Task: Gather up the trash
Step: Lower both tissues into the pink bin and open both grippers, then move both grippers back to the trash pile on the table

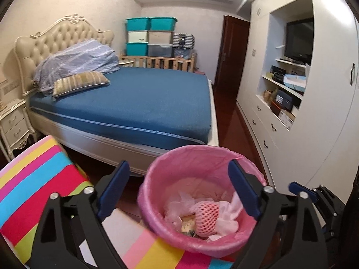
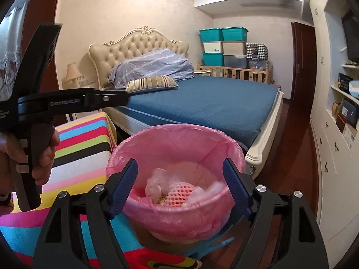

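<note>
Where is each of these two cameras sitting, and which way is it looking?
Left wrist: on the left gripper, looking over the pink-lined bin toward the bed; own jaws open.
Right wrist: on the right gripper, same direction; own open jaws, plus the left gripper and the hand holding it.
Shared: bin, bed, striped cloth, storage boxes.

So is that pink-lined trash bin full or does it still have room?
Still has room. The bin holds only a low layer at the bottom: a foam fruit net and crumpled tissue, with bare pink liner above.
</note>
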`<state>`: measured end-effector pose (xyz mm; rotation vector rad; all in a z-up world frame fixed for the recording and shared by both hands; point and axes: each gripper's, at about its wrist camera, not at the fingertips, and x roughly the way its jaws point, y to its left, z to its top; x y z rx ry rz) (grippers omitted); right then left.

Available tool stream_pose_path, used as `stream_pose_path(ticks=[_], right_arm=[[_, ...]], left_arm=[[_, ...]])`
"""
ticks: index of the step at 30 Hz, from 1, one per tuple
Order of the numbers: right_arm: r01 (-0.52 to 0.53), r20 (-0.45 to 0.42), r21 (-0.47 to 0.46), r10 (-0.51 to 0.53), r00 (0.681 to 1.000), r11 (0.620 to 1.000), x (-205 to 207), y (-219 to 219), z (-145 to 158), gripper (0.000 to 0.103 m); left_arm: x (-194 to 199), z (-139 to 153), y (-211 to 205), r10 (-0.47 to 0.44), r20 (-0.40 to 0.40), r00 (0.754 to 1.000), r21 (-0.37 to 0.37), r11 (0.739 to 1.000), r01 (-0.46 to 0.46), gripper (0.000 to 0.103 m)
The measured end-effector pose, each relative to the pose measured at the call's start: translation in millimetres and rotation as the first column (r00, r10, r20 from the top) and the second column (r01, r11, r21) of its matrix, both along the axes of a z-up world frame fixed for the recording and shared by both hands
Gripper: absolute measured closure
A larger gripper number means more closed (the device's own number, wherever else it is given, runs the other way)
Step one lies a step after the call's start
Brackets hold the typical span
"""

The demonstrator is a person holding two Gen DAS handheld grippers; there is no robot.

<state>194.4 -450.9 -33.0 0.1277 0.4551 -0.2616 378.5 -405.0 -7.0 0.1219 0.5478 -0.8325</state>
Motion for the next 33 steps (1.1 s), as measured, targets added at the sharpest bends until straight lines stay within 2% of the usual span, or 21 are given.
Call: stream_pose_path(ticks=[3, 8, 14, 21, 25, 29, 33], right_arm=[[0.0, -0.002, 0.015, 0.0, 1.0, 1.0, -9, 1, -1, 0.029], [-0.035, -0.016, 0.018, 0.035, 0.999, 0.999, -5, 16, 3, 0.029], [-0.113, -0.021, 0.041, 0.114, 0.993, 0.993, 7, 51, 5, 0.028], [-0.255, -0.047, 0.047, 0.257, 0.965, 0.966, 27, 115, 3, 0.028], [-0.328, -0.068, 0.069, 0.332, 0.941, 0.942, 38, 151, 1, 0.028], [-0.392, -0.084, 0.097, 0.399, 0.913, 0.915, 54, 192, 0, 0.028], [-0.463, -0.086, 0.107, 0.472, 0.877, 0.88, 66, 237, -1, 0.028]], left_arm=[[-6, 2, 26, 0.058, 0.01, 0.998, -0.006, 0.998, -0.058, 0.005], [-18, -2, 76, 0.132, 0.012, 0.991, 0.025, 0.991, -0.132, 0.005], [-44, -6, 148, 0.226, 0.058, 0.972, 0.064, 0.971, -0.23, 0.005], [-88, -21, 247, 0.338, 0.139, 0.931, 0.134, 0.925, -0.356, 0.005], [-108, -32, 309, 0.431, 0.143, 0.891, 0.149, 0.88, -0.45, 0.005], [-118, -34, 361, 0.531, 0.152, 0.834, 0.136, 0.824, -0.55, 0.005], [-117, -28, 413, 0.622, 0.167, 0.765, 0.114, 0.758, -0.642, 0.005]])
